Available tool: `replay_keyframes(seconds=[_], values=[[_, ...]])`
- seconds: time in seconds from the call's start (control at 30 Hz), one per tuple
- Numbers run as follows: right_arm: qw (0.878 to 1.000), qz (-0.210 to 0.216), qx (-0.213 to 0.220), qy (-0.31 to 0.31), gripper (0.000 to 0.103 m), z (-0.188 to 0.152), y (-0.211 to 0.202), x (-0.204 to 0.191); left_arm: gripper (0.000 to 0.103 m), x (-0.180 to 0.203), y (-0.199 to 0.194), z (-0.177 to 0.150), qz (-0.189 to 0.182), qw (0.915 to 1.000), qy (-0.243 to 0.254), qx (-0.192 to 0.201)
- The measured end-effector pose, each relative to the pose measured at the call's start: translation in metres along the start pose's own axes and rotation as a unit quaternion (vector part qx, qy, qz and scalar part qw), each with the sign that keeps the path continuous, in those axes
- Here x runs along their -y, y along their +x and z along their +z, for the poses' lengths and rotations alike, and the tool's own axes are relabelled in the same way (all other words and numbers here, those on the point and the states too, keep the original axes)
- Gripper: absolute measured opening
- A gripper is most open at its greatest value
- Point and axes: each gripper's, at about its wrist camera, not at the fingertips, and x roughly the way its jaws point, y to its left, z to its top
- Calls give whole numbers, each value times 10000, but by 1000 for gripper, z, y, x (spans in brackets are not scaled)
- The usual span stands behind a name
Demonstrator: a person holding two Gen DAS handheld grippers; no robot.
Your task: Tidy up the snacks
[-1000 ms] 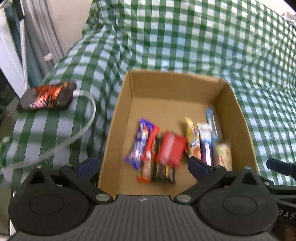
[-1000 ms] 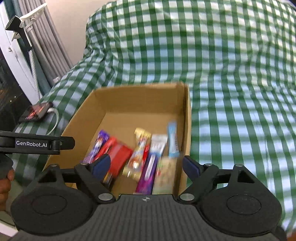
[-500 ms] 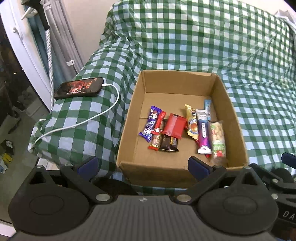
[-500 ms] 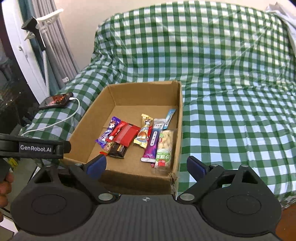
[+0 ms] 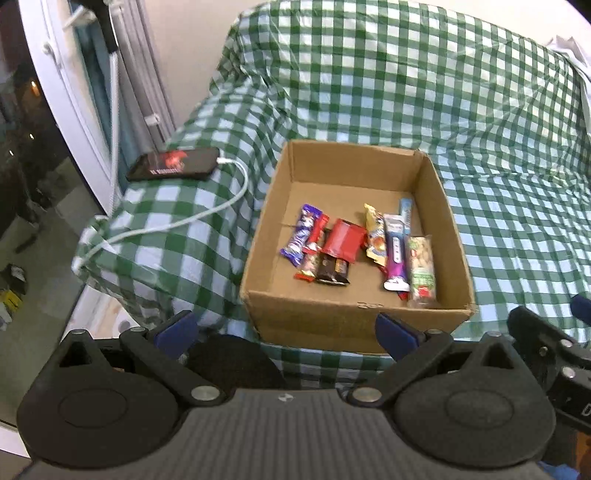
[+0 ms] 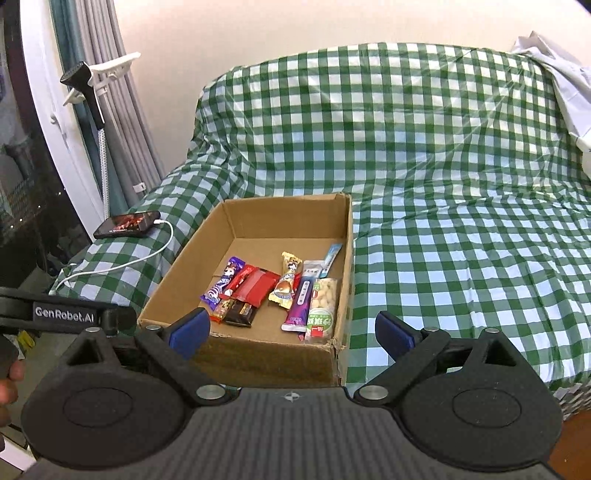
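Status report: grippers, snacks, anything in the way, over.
Left gripper open, empty. Right gripper open, empty. Snacks lying in the box. Nothing in the way.

left wrist: looks down | right wrist: shallower | shared: box (image 5: 354, 321) (image 6: 266, 354) (near)

Green-checked sofa (image 6: 424, 155), grey curtains (image 6: 122, 122), cream wall (image 6: 295, 26).
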Motion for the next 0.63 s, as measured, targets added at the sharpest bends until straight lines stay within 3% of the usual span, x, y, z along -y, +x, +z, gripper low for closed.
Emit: replay_keyframes(seconds=[0.63], values=[[9998,61,90,-166,102,2,-9,-5,103,-4,-7,-5,274,9996,-42,105]])
